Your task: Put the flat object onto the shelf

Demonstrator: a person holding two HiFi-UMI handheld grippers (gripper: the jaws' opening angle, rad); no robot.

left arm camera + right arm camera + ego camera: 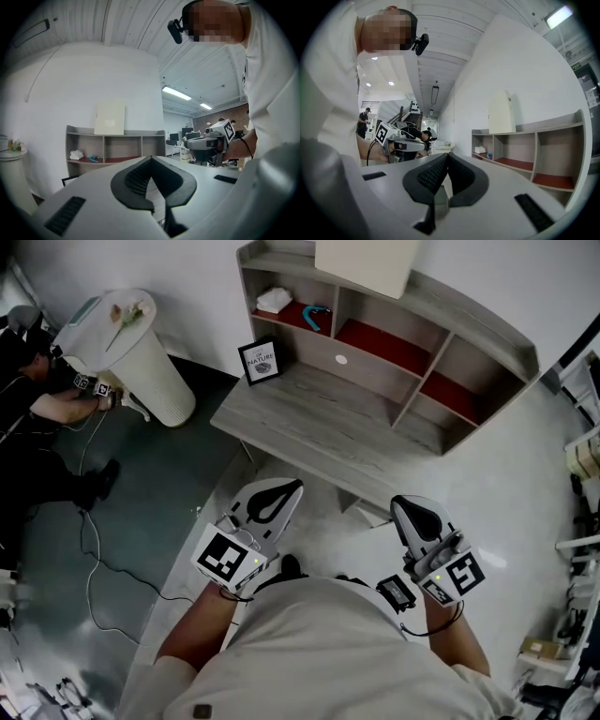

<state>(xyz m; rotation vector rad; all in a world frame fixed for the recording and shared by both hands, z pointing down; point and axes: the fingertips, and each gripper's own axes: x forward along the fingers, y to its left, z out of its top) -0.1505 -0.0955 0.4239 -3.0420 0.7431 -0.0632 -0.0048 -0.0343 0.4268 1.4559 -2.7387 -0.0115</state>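
Clenched and empty, the left gripper (286, 491) and right gripper (405, 510) point level toward the shelf (473, 322), well apart from it, each pair of jaws tip to tip with nothing between. On the shelf's top board the flat cream panel (366, 263) stands upright against the wall. A white hamper (150, 371) stands left of the shelf. A small frame (260, 361) stands at the lower board's left end, and a white cloth (274, 300) lies in the left compartment.
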